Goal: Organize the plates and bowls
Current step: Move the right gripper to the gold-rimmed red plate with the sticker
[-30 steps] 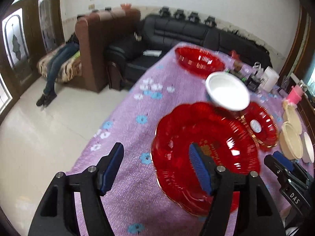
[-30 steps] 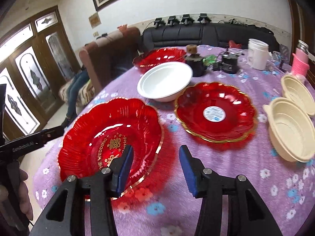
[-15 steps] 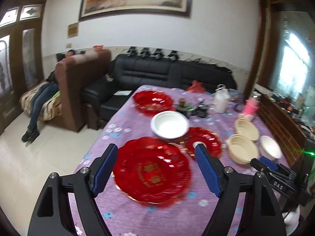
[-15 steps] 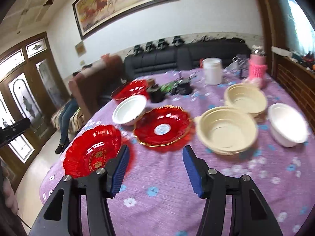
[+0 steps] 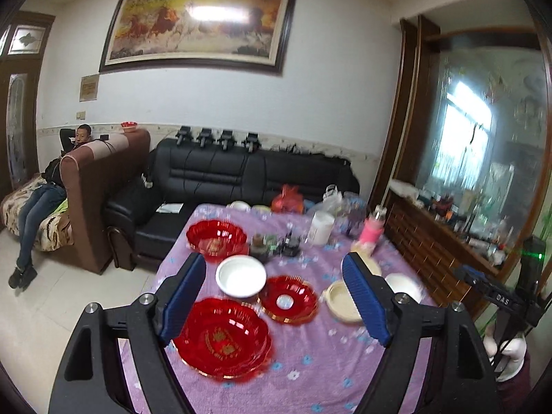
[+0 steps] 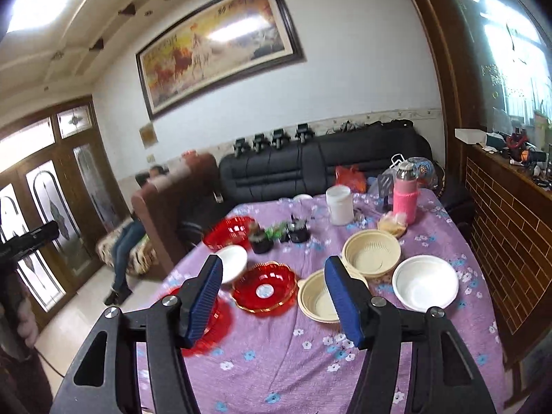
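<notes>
On the purple flowered tablecloth [image 5: 310,372] lie a large red plate [image 5: 222,338], a smaller red plate [image 5: 288,298], a white bowl [image 5: 240,275] and a far red bowl [image 5: 216,238]. In the right wrist view the small red plate [image 6: 265,291] lies next to a cream bowl [image 6: 315,298], a cream colander bowl [image 6: 372,253] and a white bowl [image 6: 426,283]. My left gripper [image 5: 274,302] is open and empty, high above the table's near end. My right gripper [image 6: 270,302] is open and empty, also raised well above the dishes.
A white jar [image 6: 339,205], a pink bottle [image 6: 405,195], small dark pots [image 6: 296,231] and bags stand at the table's far end. A black sofa [image 5: 241,176] and a brown armchair [image 5: 100,186] with a seated person [image 5: 45,189] lie beyond. A wooden cabinet [image 6: 510,227] runs along the right.
Both grippers have pulled up and back from the table, so the dishes look smaller and farther. The left gripper has left the large red plate. Both jaws stay open.
</notes>
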Action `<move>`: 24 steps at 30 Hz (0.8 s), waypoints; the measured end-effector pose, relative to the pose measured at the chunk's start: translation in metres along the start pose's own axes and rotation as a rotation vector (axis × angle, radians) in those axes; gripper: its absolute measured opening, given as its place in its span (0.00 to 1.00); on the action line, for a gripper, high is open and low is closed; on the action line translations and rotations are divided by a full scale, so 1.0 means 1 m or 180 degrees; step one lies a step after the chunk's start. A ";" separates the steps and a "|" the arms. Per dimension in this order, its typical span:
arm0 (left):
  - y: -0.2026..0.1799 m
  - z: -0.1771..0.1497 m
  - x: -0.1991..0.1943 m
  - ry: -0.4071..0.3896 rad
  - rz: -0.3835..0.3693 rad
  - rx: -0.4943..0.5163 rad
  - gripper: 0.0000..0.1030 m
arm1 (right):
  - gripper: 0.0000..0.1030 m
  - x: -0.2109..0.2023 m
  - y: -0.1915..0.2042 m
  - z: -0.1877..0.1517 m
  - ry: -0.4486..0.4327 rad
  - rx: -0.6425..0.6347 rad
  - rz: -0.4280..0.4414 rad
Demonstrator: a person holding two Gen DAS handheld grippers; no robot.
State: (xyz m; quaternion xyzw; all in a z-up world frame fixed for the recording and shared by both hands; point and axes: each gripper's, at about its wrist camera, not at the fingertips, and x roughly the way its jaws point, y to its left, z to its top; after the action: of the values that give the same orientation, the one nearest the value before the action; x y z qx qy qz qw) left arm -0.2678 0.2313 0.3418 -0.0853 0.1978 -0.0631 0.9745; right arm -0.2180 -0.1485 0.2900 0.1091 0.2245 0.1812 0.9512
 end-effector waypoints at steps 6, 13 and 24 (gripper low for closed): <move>0.011 0.060 -0.042 -0.0248 0.0060 -0.0150 0.79 | 0.64 -0.059 -0.010 0.060 -0.0135 0.0259 0.0030; 0.016 0.146 -0.103 -0.0736 0.0913 0.0047 0.91 | 0.65 -0.138 0.030 0.172 -0.0658 -0.0137 -0.0517; 0.065 0.181 -0.068 -0.0653 0.1549 0.0133 1.00 | 0.95 -0.089 0.073 0.226 -0.0821 -0.0444 -0.0721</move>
State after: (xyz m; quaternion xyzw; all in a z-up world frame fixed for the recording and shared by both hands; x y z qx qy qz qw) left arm -0.2525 0.3314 0.5194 -0.0211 0.1113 0.1781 0.9775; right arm -0.2082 -0.1450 0.5431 0.0393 0.0985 0.0725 0.9917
